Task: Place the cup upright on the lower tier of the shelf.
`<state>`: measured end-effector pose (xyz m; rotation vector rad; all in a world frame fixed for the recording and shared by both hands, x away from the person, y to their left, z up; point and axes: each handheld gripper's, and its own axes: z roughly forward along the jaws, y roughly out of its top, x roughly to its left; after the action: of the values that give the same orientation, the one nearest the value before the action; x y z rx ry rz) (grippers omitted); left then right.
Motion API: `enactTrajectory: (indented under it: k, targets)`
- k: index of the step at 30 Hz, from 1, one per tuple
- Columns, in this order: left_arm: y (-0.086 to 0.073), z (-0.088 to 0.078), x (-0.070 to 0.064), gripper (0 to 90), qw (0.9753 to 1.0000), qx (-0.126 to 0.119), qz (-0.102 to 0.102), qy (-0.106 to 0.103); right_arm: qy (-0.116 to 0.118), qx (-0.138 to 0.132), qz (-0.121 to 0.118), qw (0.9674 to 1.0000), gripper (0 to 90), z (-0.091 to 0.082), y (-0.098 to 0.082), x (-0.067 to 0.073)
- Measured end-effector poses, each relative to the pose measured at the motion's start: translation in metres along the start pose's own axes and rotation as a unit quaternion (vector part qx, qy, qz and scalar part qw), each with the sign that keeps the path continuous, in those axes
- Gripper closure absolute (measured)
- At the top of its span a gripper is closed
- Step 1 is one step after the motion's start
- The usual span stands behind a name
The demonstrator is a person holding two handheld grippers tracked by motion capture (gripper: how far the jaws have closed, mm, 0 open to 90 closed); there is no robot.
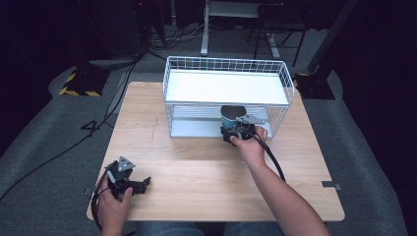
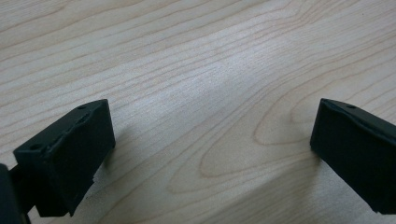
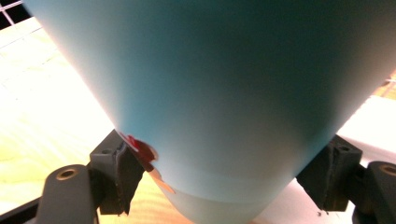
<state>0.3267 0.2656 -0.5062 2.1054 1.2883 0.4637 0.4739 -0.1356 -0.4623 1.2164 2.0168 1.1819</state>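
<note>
Two risks were judged: teal tapered plastic cup (image 3: 224, 102), clamped low in right claw (image 1: 239, 132), could be knocked against white wire rack (image 1: 280, 66); slip possible. Left claw (image 2: 210, 154) was spread apart, idle on light wooden surface (image 1: 196, 167).

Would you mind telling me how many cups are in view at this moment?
1. The teal cup sits at the front opening of the white wire rack's lower shelf, held between the right gripper's fingers. Others could be hidden behind it.
</note>
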Motion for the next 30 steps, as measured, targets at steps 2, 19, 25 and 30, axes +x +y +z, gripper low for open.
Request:
enactTrajectory:
  k: [2, 19, 25, 30]
  targets:
    - [0.000, 0.000, 0.000, 0.3, 1.0000, 0.000, 0.000, 0.000, -0.002, -0.001, -0.002, 1.0000, 24.9, 0.006, 0.002, 0.003]
    - [0.000, 0.000, 0.000, 0.3, 1.0000, 0.000, 0.001, 0.000, -0.025, -0.003, 0.010, 0.9996, 24.9, 0.041, 0.011, 0.011]
    - [0.000, 0.000, 0.000, 0.3, 1.0000, 0.001, 0.001, 0.000, -0.035, -0.002, 0.010, 0.9993, 24.9, 0.051, 0.012, 0.011]
    - [0.000, 0.000, 0.000, 0.3, 1.0000, 0.001, 0.000, 0.000, -0.043, -0.001, 0.009, 0.9990, 24.9, 0.058, 0.014, 0.008]
